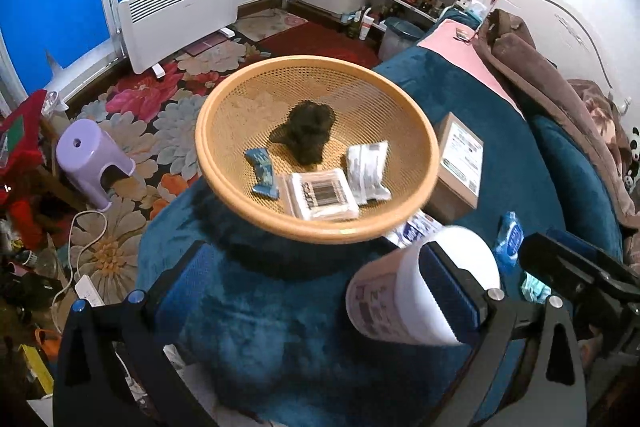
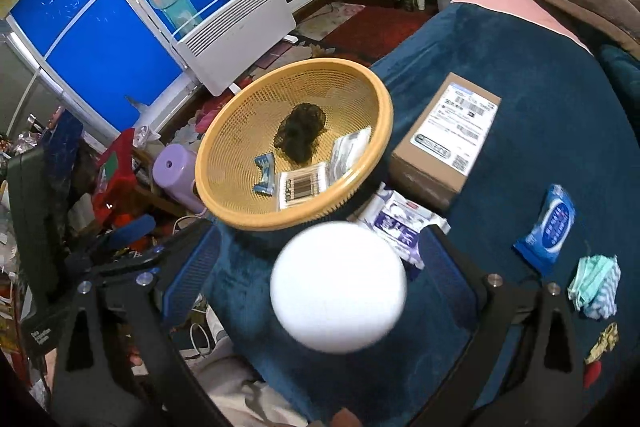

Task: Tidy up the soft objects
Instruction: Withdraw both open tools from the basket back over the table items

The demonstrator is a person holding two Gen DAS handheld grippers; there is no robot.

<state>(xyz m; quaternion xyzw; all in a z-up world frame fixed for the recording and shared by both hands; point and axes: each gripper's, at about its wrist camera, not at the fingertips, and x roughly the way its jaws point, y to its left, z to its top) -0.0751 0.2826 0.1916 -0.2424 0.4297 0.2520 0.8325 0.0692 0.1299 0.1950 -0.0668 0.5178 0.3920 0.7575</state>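
Tipping is the main worry: the basket [image 1: 320, 237] sits at the bed's [image 2: 520, 67] corner with its far rim hanging out over the floor, so anything dropped hard on that side could overturn it and spill everything. A second risk is the white cylinder [image 2: 338, 285]. It shows between the right gripper's [image 2: 320, 239] jaws, which stand wide with neither pad touching it, so nothing grips it. Being round, it could roll across the soft blanket and off the near edge. Whether it rests on the bed or is in mid-air is unclear, as it is blurred. The left gripper's [image 1: 312, 251] jaws are also wide and hold nothing.

Inside the basket lie a dark tuft [image 1: 306, 131] near the middle, a blue sachet [image 1: 262, 173], a clear swab pack [image 1: 322, 195] and a white pack [image 1: 366, 169] along the near side.

Outside it on the bed are a tissue pack [image 2: 400, 227] just beside the basket, wipes [image 2: 550, 223], a mask [image 2: 594, 285] and a box [image 2: 448, 135]. The box looks stiff, so binning it would likely be a sorting mistake.
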